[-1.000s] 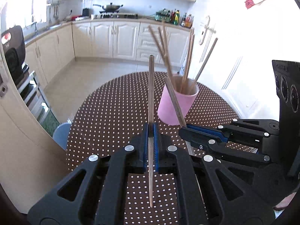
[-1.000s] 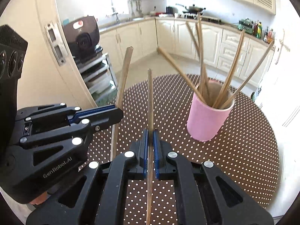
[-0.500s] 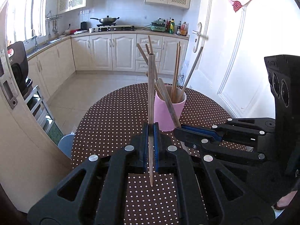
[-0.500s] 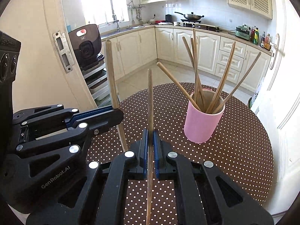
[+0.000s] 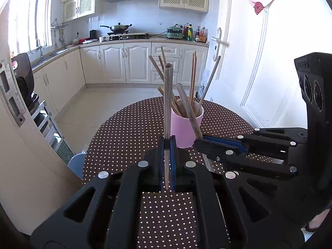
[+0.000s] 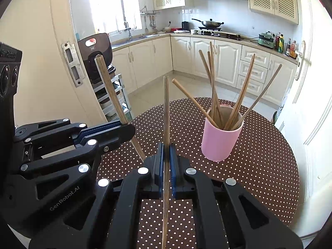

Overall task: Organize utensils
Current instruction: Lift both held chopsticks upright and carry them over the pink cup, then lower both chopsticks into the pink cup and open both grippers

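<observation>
Round table (image 5: pixel 128 128) (image 6: pixel 269 166), brown cloth with white dots, carries one landmark: a pink cup (image 5: pixel 184 128) (image 6: pixel 220 141) standing upright on it, toward the far side as both wrist cameras see it.

Left claw (image 5: pixel 167 145) (image 6: pixel 124 130): in front of the cup in its own view, raised above the cloth, blue pads pressed together on a single wooden chopstick (image 5: pixel 167 108) (image 6: pixel 112 95). The stick stands near vertical in the left wrist view, its top crossing in front of the cup's left edge; from the right wrist view it leans away from the cup, well to the cup's left.

Right claw (image 6: pixel 166 155) (image 5: pixel 200 142): just beside the cup's near right in the left wrist view, also clear of the cloth, pads clamped on a second chopstick (image 6: pixel 166 124) (image 5: pixel 188 108). That stick rises straight in the right wrist view, left of the cup; from the left camera its upper part slants across the cup's mouth, and whether it touches the rim cannot be told.

Inside the cup: a loose bundle of chopsticks (image 5: pixel 193 78) (image 6: pixel 213 78), fanned out and leaning on the rim in different directions.
</observation>
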